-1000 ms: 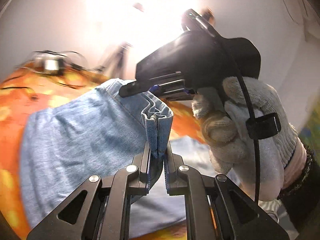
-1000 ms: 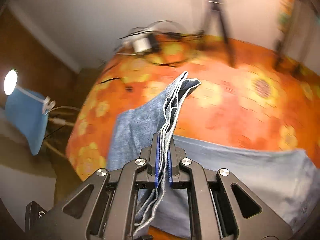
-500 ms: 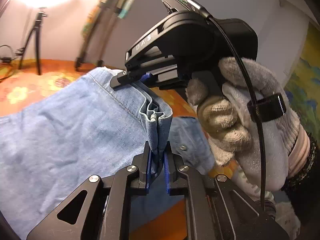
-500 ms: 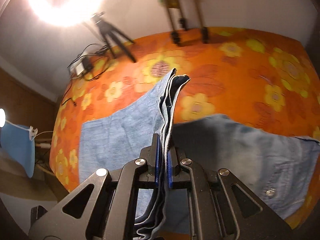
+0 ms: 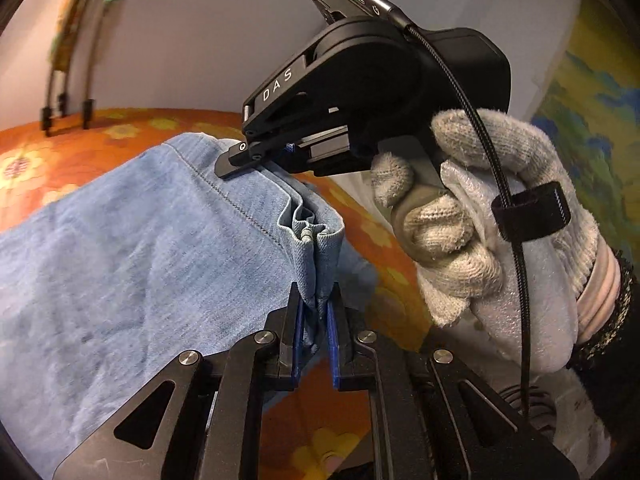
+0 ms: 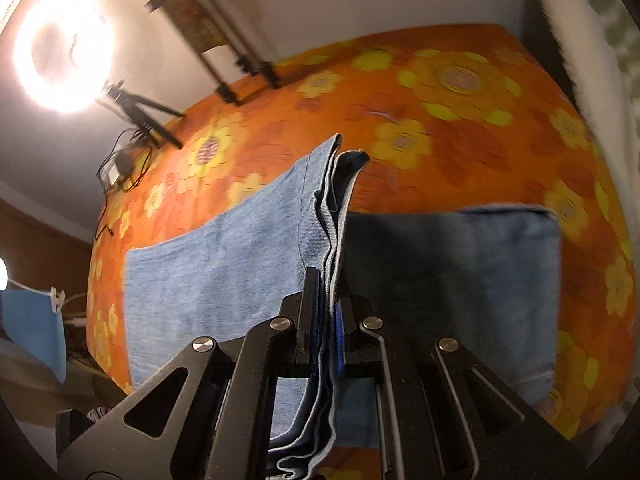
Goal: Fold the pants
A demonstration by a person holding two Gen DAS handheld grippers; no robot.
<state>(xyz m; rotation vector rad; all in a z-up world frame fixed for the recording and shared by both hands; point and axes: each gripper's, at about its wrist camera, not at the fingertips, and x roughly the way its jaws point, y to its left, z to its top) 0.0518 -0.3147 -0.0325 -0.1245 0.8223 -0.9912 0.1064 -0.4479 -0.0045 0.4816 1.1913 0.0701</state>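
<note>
Both tools stay clamped on bunched denim: the left tool (image 5: 316, 320) at lower centre, the right tool (image 6: 326, 316) likewise. The pants (image 6: 224, 264) have swung across the orange floral bed (image 6: 460, 120), one half now overlapping the other, so the fold looks nearly laid.

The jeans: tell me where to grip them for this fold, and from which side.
Grip the jeans at the bunched hem edge, coming from the open end. The stacked layers form one ridge there, so closed jaws catch them all, as the left gripper and right gripper do.
</note>
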